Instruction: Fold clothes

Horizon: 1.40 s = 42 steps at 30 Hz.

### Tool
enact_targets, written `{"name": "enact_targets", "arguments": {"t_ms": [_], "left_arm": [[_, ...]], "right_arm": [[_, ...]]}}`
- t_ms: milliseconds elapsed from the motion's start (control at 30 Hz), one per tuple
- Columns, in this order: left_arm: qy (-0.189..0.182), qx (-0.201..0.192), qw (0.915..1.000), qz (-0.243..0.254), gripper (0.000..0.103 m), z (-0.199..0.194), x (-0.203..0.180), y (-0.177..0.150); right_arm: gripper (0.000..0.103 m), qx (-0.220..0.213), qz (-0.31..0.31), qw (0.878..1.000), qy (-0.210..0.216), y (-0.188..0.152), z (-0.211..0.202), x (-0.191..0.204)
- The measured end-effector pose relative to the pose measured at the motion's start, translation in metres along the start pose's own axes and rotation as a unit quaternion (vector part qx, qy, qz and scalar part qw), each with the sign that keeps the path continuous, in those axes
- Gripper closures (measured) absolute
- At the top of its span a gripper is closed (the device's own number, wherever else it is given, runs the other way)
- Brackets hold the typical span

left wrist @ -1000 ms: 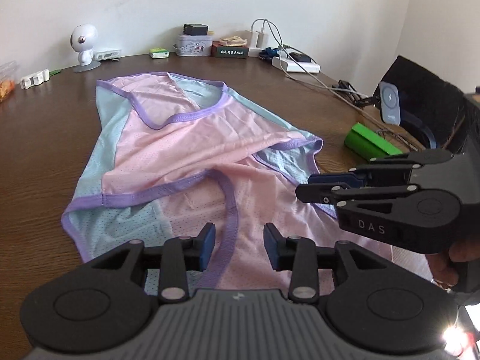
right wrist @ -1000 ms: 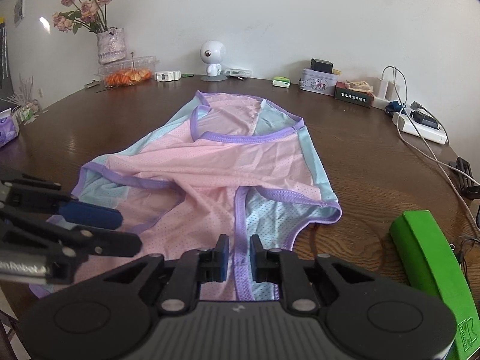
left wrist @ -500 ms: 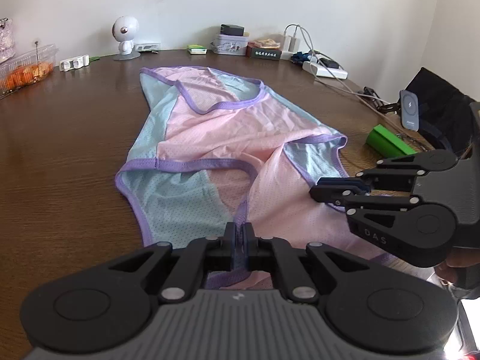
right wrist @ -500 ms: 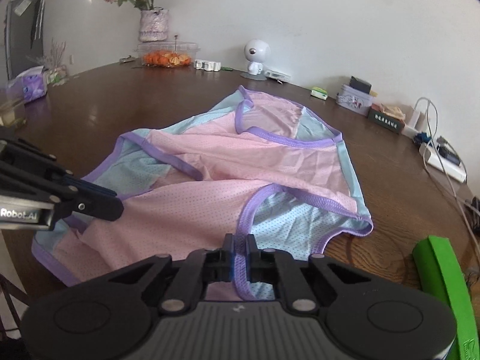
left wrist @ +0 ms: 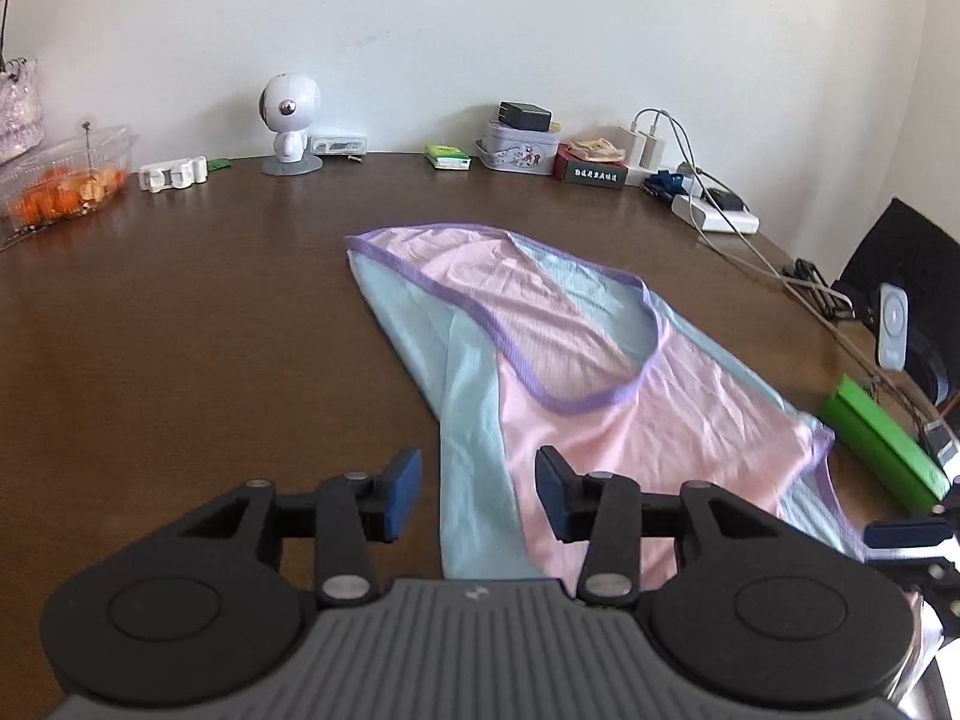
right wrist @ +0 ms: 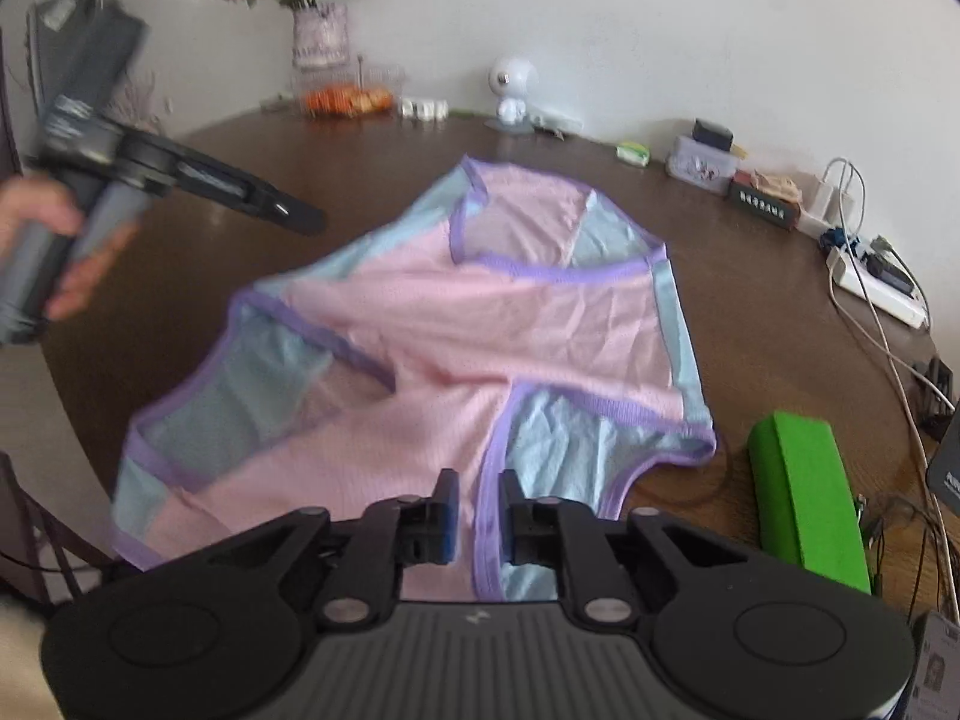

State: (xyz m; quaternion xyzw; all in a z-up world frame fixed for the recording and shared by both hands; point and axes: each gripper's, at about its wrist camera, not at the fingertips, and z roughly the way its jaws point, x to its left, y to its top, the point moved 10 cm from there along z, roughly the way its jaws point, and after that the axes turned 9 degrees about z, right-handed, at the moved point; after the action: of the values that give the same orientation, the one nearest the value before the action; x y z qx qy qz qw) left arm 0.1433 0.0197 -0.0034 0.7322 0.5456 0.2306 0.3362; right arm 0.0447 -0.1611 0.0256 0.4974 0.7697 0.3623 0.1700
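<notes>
A pink and light-blue sleeveless top with purple trim (left wrist: 600, 372) lies on the brown wooden table (left wrist: 180, 330); it also shows in the right wrist view (right wrist: 480, 330), rumpled, with a flap folded over. My left gripper (left wrist: 477, 495) is open and empty above the top's near left edge; it appears raised at the left of the right wrist view (right wrist: 264, 204). My right gripper (right wrist: 480, 516) is open, with a purple-trimmed edge (right wrist: 489, 510) lying between its fingers. Its tip shows at the right edge of the left wrist view (left wrist: 906, 534).
A green box (right wrist: 804, 498) lies right of the top. Along the far edge stand a white toy robot (left wrist: 291, 120), a tin (left wrist: 519, 150), a power strip with cables (left wrist: 714, 216) and a fruit container (left wrist: 60, 180). A flower vase (right wrist: 318, 36) stands far left.
Both grippers were shut on the purple trim half a second ago and are now open. The left gripper has lifted and moved away to the left; the top lies folded narrower.
</notes>
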Motion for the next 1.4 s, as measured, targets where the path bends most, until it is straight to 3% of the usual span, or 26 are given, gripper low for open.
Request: {"name": "enact_targets", "arguments": {"t_ms": [33, 133, 267, 300, 333, 367, 433, 500, 567, 700, 767, 867, 933, 1033, 1067, 1133, 1200, 1300, 1333, 1367, 1400], "left_arm": [[0.002, 0.000, 1.0000, 0.001, 0.056, 0.010, 0.004, 0.011], [0.029, 0.015, 0.9994, 0.007, 0.055, 0.058, 0.011, 0.041], [0.041, 0.049, 0.9979, 0.007, 0.059, 0.108, 0.016, 0.056], [0.045, 0.056, 0.9974, 0.007, 0.068, 0.117, 0.018, 0.057], [0.053, 0.059, 0.9968, 0.005, 0.096, 0.122, 0.021, 0.056], [0.058, 0.058, 0.9966, 0.002, 0.101, 0.124, 0.025, 0.055], [0.066, 0.028, 0.9974, -0.012, 0.102, 0.109, 0.038, 0.056], [0.091, 0.000, 0.9951, -0.037, 0.102, 0.084, 0.061, 0.056], [0.106, -0.009, 0.9911, -0.081, 0.102, 0.063, 0.087, 0.046], [0.146, 0.020, 0.9816, -0.121, 0.101, 0.054, 0.127, 0.014], [0.152, 0.029, 0.9783, -0.138, 0.101, 0.054, 0.138, 0.002], [0.162, 0.025, 0.9767, -0.139, 0.100, 0.049, 0.142, -0.005], [0.165, 0.028, 0.9762, -0.138, 0.098, 0.044, 0.143, -0.008], [0.172, 0.030, 0.9758, -0.132, 0.098, 0.033, 0.144, -0.017], [0.175, 0.030, 0.9755, -0.130, 0.098, 0.029, 0.145, -0.021], [0.183, 0.030, 0.9744, -0.127, 0.099, 0.021, 0.147, -0.028], [0.190, 0.033, 0.9728, -0.129, 0.099, 0.011, 0.149, -0.033], [0.189, 0.007, 0.9735, -0.128, 0.095, -0.005, 0.146, -0.022], [0.188, -0.005, 0.9752, -0.118, 0.080, -0.006, 0.142, -0.014], [0.185, -0.014, 0.9774, -0.102, 0.053, -0.004, 0.136, -0.005], [0.182, -0.023, 0.9792, -0.086, 0.047, -0.001, 0.130, 0.004]], "right_arm": [[0.054, -0.019, -0.001, 1.000, -0.004, 0.016, -0.005, -0.005], [0.054, -0.047, -0.019, 0.997, -0.062, 0.059, 0.009, -0.032], [0.056, -0.036, 0.004, 0.996, -0.087, 0.107, 0.059, -0.075], [0.056, -0.025, 0.018, 0.996, -0.085, 0.116, 0.078, -0.085], [0.056, -0.013, 0.032, 0.996, -0.084, 0.123, 0.098, -0.094], [0.056, -0.001, 0.047, 0.995, -0.083, 0.131, 0.117, -0.103], [0.056, 0.032, 0.096, 0.993, -0.067, 0.137, 0.155, -0.119], [0.063, 0.064, 0.137, 0.987, -0.055, 0.137, 0.187, -0.129], [0.069, 0.086, 0.143, 0.983, -0.077, 0.134, 0.215, -0.134], [0.097, 0.083, 0.124, 0.984, -0.096, 0.137, 0.238, -0.125], [0.100, 0.082, 0.116, 0.986, -0.090, 0.144, 0.247, -0.117], [0.101, 0.061, 0.047, 0.989, -0.127, 0.164, 0.270, -0.106], [0.100, 0.044, 0.000, 0.989, -0.138, 0.179, 0.284, -0.099], [0.089, 0.030, -0.015, 0.990, -0.136, 0.196, 0.277, -0.092], [0.086, 0.029, -0.014, 0.992, -0.123, 0.197, 0.263, -0.089], [0.066, 0.029, -0.013, 0.997, -0.072, 0.190, 0.229, -0.077], [0.066, 0.059, -0.009, 0.998, -0.035, 0.165, 0.200, -0.065], [0.066, 0.075, -0.003, 0.997, 0.002, 0.127, 0.163, -0.047], [0.067, 0.078, -0.005, 0.997, 0.009, 0.116, 0.154, -0.041], [0.067, 0.078, -0.008, 0.997, 0.012, 0.107, 0.147, -0.036], [0.066, 0.077, -0.012, 0.997, 0.014, 0.099, 0.142, -0.033]]}}
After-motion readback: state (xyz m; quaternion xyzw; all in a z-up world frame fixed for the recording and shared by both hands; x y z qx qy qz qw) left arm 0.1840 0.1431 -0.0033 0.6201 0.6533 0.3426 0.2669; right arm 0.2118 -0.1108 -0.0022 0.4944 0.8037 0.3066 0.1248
